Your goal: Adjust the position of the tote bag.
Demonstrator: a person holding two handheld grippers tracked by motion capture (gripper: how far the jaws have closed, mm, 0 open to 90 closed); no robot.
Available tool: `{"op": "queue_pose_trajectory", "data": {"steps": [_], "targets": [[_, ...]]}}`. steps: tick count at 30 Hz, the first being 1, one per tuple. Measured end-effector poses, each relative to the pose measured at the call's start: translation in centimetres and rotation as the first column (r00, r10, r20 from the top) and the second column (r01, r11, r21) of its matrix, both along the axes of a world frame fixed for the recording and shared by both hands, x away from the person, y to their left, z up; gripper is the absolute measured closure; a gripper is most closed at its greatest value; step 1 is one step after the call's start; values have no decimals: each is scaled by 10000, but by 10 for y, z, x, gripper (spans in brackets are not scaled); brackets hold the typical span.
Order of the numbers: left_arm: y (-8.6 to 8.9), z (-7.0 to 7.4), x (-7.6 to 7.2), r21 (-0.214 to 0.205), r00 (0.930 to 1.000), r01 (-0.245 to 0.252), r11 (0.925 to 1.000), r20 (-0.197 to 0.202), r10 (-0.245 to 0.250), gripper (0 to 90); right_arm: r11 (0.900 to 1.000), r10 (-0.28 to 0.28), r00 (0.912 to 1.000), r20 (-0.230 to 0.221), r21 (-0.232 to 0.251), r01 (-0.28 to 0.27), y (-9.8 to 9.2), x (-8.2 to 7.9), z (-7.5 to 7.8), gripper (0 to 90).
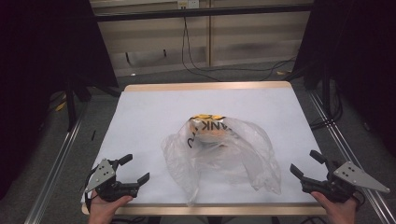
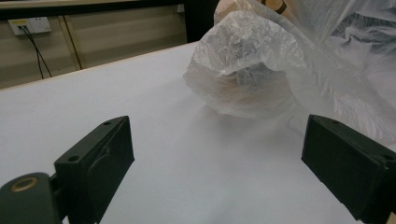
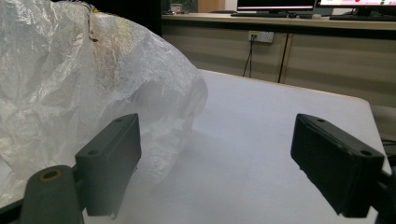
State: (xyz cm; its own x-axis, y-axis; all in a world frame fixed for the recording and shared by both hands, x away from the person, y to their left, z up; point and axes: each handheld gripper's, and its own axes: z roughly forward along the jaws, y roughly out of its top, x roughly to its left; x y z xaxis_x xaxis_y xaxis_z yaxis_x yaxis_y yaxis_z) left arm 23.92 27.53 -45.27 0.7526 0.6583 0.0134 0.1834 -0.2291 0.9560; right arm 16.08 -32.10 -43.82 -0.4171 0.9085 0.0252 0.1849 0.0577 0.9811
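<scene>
A crumpled, translucent white plastic bag (image 1: 224, 154) with black and yellow print near its top lies in the middle of the white-covered table (image 1: 154, 112) with a pale wooden edge, bulging as if something sits inside, though what it holds cannot be made out. The left gripper (image 1: 135, 169), black with a grey three-cornered plate on top, rests at the near left corner of the table, held in the person's left hand (image 1: 106, 207); its jaws stand wide apart with nothing between them, and the bag lies ahead of it and to its right, near but not touching. In the left gripper view the bag's rumpled folds (image 2: 261, 70) rise beyond the gap between the jaws. The right gripper (image 1: 306, 163), of the same build, sits at the near right corner in the person's right hand (image 1: 337, 210), its jaws likewise spread wide and empty. The bag's lower right edge lies just beside its left jaw; in the right gripper view the plastic (image 3: 70, 74) looms behind that jaw, and whether the two touch cannot be told.
</scene>
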Motion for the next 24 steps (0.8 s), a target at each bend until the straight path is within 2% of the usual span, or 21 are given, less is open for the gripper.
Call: {"op": "queue_pose_trajectory", "data": {"steps": [1, 3, 6, 9, 12, 15, 16, 17, 18, 19, 24], "targets": [[0, 0, 0, 73, 9999, 118, 9999, -19, -117, 101, 10000, -26, 10000, -51, 3, 26, 0, 0, 0, 168], [-2, -1, 0, -119, 9998, 177, 9998, -118, -178, 134, 10000, 15, 9999, -136, -5, -15, 0, 1, 0, 175], [-3, 0, 1, 82, 9996, 254, 9996, -92, -253, 146, 9999, 133, 9993, -336, 33, -132, -1, 3, 0, 201], [-5, -1, 1, 75, 9995, 263, 9996, -179, -261, 169, 9997, 239, 9983, -528, 38, -237, -1, 3, 0, 229], [-7, 0, -1, 50, 9989, 424, 9991, -203, -423, 212, 9991, 422, 9976, -556, 16, -422, -1, 3, 1, 259], [-9, 1, -3, 240, 9979, 626, 9977, -170, -622, 239, 9984, 570, 9966, -601, 48, -568, 0, 4, 2, 286], [-10, 1, -3, 122, 9972, 728, 9973, -190, -725, 252, 9979, 651, 9956, -674, 49, -649, 0, 4, 2, 303], [-11, 1, -4, 211, 9972, 721, 9972, -217, -716, 271, 9974, 717, 9949, -712, 96, -712, 1, 4, 2, 310], [-13, 1, -4, 62, 9965, 771, 9970, -328, -769, 280, 9969, 788, 9942, -731, 51, -787, 1, 5, 2, 312], [-13, 1, -4, 268, 9963, 822, 9963, -274, -814, 286, 9966, 824, 9934, -797, 143, -815, 2, 5, 2, 319], [-22, 3, -8, 346, 9913, 1287, 9911, -318, -1277, 334, 9933, 1153, 9898, -833, 180, -1142, 4, 4, 4, 364]]}}
